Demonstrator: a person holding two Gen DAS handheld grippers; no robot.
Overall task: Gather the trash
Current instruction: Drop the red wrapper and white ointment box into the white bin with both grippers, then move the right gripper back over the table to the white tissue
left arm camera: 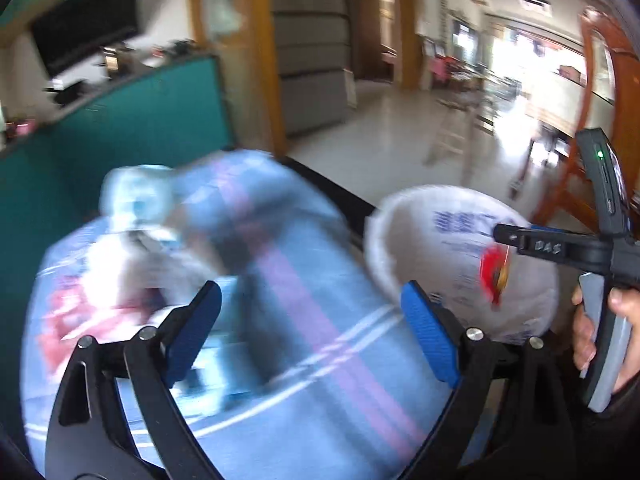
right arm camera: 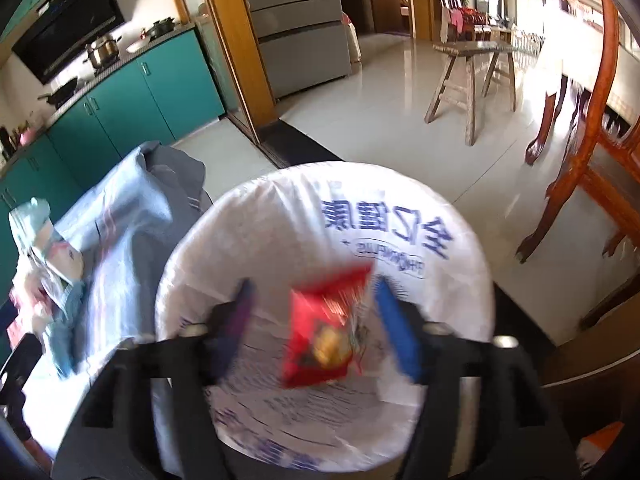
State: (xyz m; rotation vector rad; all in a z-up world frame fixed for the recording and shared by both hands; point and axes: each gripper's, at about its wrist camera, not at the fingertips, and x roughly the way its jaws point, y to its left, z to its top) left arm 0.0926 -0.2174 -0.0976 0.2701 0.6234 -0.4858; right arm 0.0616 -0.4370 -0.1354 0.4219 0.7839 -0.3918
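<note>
A bin lined with a white bag with blue print [right arm camera: 280, 208] fills the right wrist view. My right gripper [right arm camera: 313, 284] hangs open over its mouth. A blurred red snack wrapper [right arm camera: 324, 332] lies between the pads with a gap at the left pad, over the bag's inside. The left wrist view shows this bin [left arm camera: 404, 220], the wrapper [left arm camera: 494, 276] and the right gripper [left arm camera: 516, 240] from the side. My left gripper [left arm camera: 310, 288] is open and empty above a blue striped cloth [left arm camera: 304, 280]. On that cloth lie crumpled pale packaging [left arm camera: 136, 196] and a red-and-white packet [left arm camera: 80, 312].
Teal kitchen cabinets [right arm camera: 132, 96] run along the left with pots on the counter. A wooden stool [right arm camera: 468, 76] stands on the tiled floor beyond the bin. Red-brown wooden furniture legs [right arm camera: 576, 184] stand at the right. A person's hand [left arm camera: 600, 320] grips the right tool.
</note>
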